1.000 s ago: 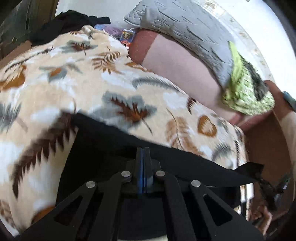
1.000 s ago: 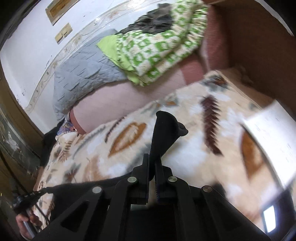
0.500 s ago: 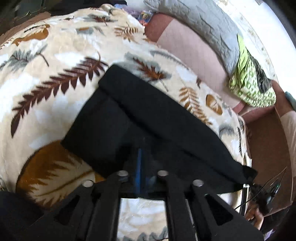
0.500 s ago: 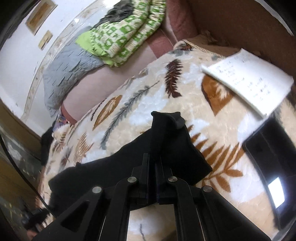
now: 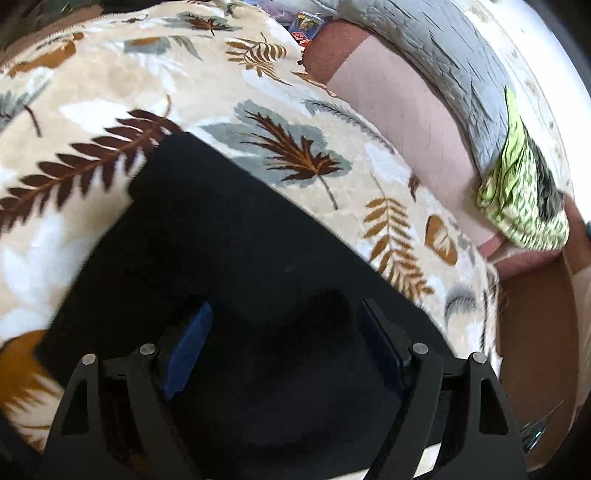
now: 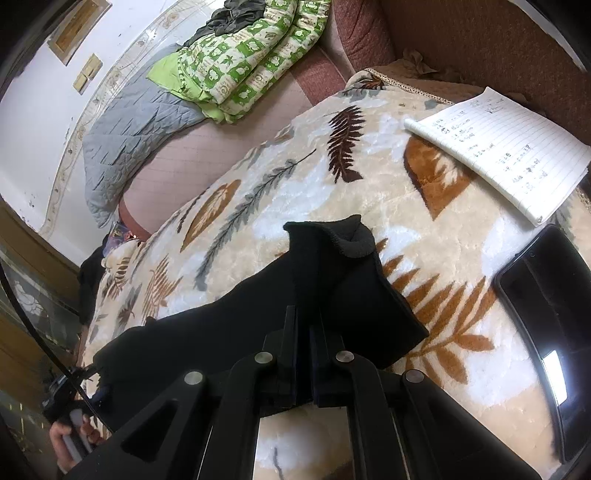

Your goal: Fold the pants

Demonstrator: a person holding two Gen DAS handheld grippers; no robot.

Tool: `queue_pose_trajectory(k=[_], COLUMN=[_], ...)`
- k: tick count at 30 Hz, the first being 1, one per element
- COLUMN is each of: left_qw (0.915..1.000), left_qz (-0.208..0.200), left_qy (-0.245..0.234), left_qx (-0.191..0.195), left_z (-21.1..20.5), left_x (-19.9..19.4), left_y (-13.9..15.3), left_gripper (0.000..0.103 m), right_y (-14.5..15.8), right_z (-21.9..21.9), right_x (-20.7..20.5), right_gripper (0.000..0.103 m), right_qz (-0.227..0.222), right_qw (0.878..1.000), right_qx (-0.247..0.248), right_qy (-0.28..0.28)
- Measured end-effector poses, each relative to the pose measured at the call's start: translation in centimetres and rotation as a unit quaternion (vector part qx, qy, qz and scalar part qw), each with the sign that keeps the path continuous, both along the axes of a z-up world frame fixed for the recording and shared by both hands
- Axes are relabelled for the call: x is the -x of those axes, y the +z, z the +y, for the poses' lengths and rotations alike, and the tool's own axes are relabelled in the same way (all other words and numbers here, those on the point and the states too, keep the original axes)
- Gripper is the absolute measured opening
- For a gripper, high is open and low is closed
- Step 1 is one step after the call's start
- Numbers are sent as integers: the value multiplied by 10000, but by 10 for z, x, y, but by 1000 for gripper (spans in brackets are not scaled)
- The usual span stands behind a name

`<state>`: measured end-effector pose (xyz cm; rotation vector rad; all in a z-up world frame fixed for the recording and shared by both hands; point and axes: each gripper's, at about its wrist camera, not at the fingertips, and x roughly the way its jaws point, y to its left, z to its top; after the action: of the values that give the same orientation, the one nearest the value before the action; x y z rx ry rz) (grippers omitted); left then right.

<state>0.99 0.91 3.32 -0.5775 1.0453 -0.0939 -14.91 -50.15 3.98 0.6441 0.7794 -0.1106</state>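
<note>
Pants: laid black across the leaf-print blanket.
Left gripper: fingers spread apart.
Right gripper: fingers clamped on cloth.
Risk: fold dragged askew by a one-sided pull.

No text can be read with certainty. The lined notebook that lies on the leaf-pattern blanket carries short handwritten entries in rows, but they are too small to make out. Beside the notebook, toward the camera, a dark phone shows only a bright reflection, no characters. At the far edge of the blanket a small colourful package has print that is blurred and unreadable.
</note>
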Motion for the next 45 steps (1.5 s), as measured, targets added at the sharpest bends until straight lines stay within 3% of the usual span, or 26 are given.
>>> queue_pose_trajectory(k=[1, 2, 3, 8, 10, 12, 14, 16, 18, 20, 25, 27, 30, 32, 34, 35, 38, 41, 45], left_qw=[10000, 9999, 9999, 9988, 9972, 9955, 9956, 9968, 9980, 9984, 9964, 9976, 9973, 9965, 9967, 9967, 9948, 9946, 9953], left_qz=[-53, -80, -55, -447, -618, -746, -656, -234, 56, -20, -157, -136, -131, -228, -356, -415, -623, -606, -445], left_qy=[82, 118, 79, -204, -384, -572, -665, -670, -554, -495, -615, -529, -542, -501, -400, -276, 130, 300, 152], left_qx=[7, -50, -124, 71, 189, 71, -108, -355, -282, -270, -568, -425, -482, -631, -613, -642, -796, -785, -851], left_z=[0, 0, 0, 4, 7, 10, 10, 7, 9, 10, 1, 5, 10, 18, 29, 37, 60, 74, 69], left_x=[-2, -3, -5, 19, 39, 69, 83, 91, 92, 93, 92, 93, 96, 98, 101, 101, 103, 97, 86], left_y=[1, 3, 5, 39, 54, 60, 51, 20, -1, -3, 5, 1, 11, 24, 35, 40, 55, 58, 51], left_gripper=[59, 15, 4, 5, 5, 5, 5, 5, 5, 5, 5, 6, 14, 33, 40, 47, 54, 54, 57], right_y=[0, 1, 3, 27, 37, 41, 35, 11, -9, -20, -9, -11, -9, 1, 18, 27, 46, 51, 44], right_z=[-1, -1, -1, -3, -5, -8, -11, -15, -16, -17, -15, -13, -15, -13, -7, -1, 20, 59, 127], right_x=[-1, -2, -2, 1, 8, 17, 22, 19, 17, 21, 24, 22, 28, 35, 40, 41, 30, 0, -58], right_gripper=[4, 4, 4, 4, 4, 4, 4, 4, 4, 4, 4, 9, 14, 15, 16, 19, 32, 33, 33], right_qz=[2, -12, -31, -334, -473, -517, -379, 81, 381, 437, 280, 398, 507, 447, 295, 174, -222, -381, -246], right_qw=[10000, 10000, 10000, 9994, 9989, 9986, 9992, 9999, 9991, 9986, 9995, 9991, 9981, 9976, 9964, 9963, 9970, 9928, 9792], right_qx=[-16, -28, -32, 32, 36, 70, 144, 56, -42, -169, -22, 40, 168, 404, 726, 814, 668, 466, 273], right_qy=[-9, -19, -11, 29, 5, -25, -51, -81, -169, -244, -167, -144, -306, -351, -317, -234, 306, 1035, 1995])
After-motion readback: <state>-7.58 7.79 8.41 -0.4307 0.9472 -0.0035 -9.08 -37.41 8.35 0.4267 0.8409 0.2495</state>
